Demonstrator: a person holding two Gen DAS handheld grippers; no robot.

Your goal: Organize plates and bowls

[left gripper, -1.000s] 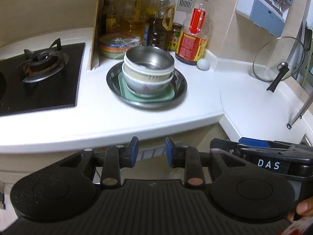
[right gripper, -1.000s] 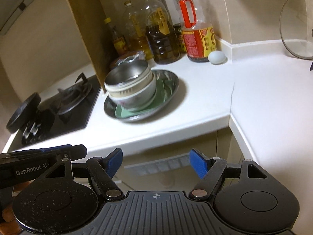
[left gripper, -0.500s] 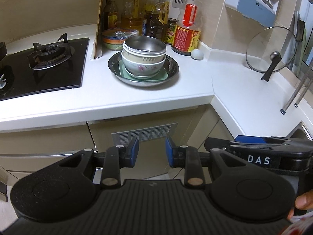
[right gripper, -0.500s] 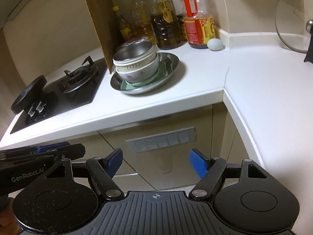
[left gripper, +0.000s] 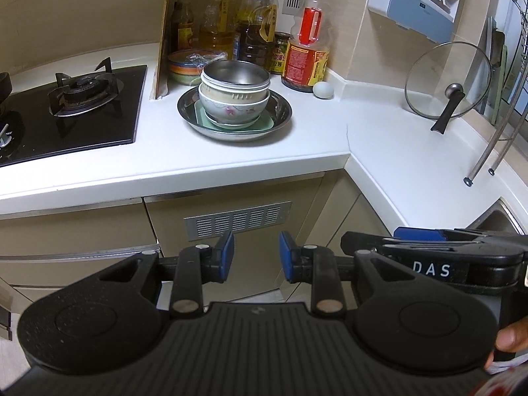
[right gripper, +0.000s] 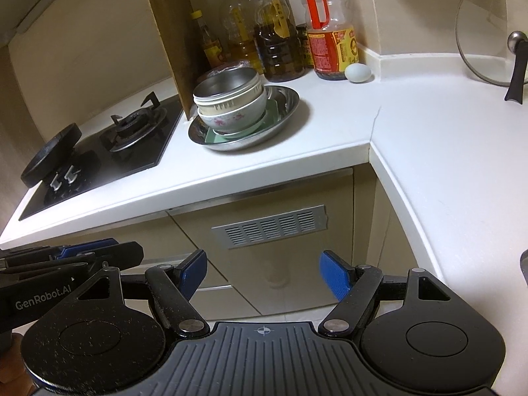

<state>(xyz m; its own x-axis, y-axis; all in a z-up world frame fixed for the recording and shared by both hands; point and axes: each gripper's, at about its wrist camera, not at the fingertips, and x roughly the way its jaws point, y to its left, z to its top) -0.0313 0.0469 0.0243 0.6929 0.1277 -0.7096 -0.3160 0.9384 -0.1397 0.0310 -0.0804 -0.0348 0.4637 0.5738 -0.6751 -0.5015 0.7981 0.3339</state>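
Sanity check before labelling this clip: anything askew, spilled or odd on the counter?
A loose egg lies bare on the countertop beside the red-label oil bottle; it could roll. The bowl stack in the steel dish looks slightly off-centre. No spills or damage visible.

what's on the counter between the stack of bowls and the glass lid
Only a pale egg near the wall beside the oil bottle; otherwise bare white counter. The left wrist view shows it best.

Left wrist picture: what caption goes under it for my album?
Stacked bowls in a steel plate on the counter, beside the stove.
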